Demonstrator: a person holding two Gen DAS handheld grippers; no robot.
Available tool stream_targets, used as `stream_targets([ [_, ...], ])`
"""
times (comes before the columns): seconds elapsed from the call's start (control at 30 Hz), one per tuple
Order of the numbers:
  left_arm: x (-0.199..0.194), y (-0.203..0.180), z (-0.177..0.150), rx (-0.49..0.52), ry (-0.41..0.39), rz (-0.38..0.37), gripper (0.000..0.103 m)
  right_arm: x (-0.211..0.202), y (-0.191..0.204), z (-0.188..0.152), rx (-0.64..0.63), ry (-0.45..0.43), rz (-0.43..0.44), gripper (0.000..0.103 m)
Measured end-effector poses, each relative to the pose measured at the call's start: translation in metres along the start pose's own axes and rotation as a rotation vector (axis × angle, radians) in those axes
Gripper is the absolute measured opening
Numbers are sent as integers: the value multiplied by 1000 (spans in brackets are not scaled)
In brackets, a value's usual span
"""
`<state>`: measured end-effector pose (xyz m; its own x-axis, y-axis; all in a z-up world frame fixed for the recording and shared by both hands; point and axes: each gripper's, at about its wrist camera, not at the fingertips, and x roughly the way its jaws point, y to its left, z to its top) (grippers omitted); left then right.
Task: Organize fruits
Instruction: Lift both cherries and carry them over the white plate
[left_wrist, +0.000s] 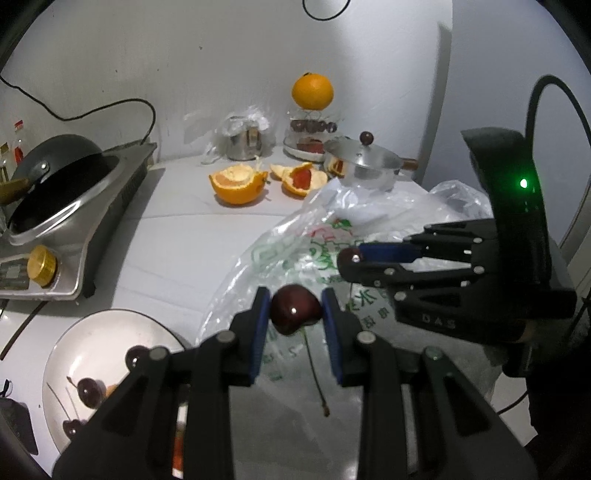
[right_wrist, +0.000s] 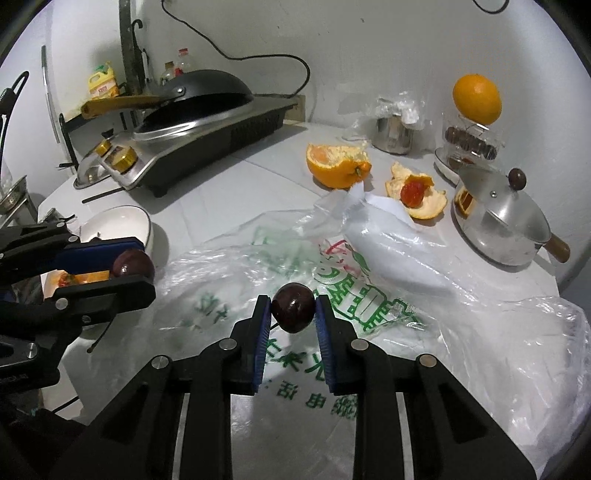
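Each hand-held gripper is clamped on a dark red, glossy cherry above a crumpled clear plastic bag with green print (right_wrist: 332, 295) on the white tabletop (right_wrist: 221, 192): the left hand-held gripper (left_wrist: 295, 310) grips one long-stemmed cherry (left_wrist: 295, 309), the right hand-held gripper (right_wrist: 293, 308) the other cherry (right_wrist: 293, 307). A round white plate (left_wrist: 92, 343) beside the bag holds what look like more cherries.

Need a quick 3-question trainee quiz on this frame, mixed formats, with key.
1. True or false: the left gripper and the right gripper each hold a cherry.
2. What sits on top of the glass jar by the wall? A) whole orange B) pot lid C) cherry
3. Fill in: cherries already lie on the white ____.

Key: 1 true (left cherry, right cherry); 2 A, whole orange on the glass jar; 3 plate.
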<state>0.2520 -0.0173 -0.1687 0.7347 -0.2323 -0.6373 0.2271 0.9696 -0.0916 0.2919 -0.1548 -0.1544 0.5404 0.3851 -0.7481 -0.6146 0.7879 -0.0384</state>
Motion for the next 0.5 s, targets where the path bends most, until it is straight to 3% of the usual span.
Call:
stream_targets([
  [0.5, -40, 3, -15, -1, -40, 8, 29, -39, 35, 0, -34, -46, -21, 26],
])
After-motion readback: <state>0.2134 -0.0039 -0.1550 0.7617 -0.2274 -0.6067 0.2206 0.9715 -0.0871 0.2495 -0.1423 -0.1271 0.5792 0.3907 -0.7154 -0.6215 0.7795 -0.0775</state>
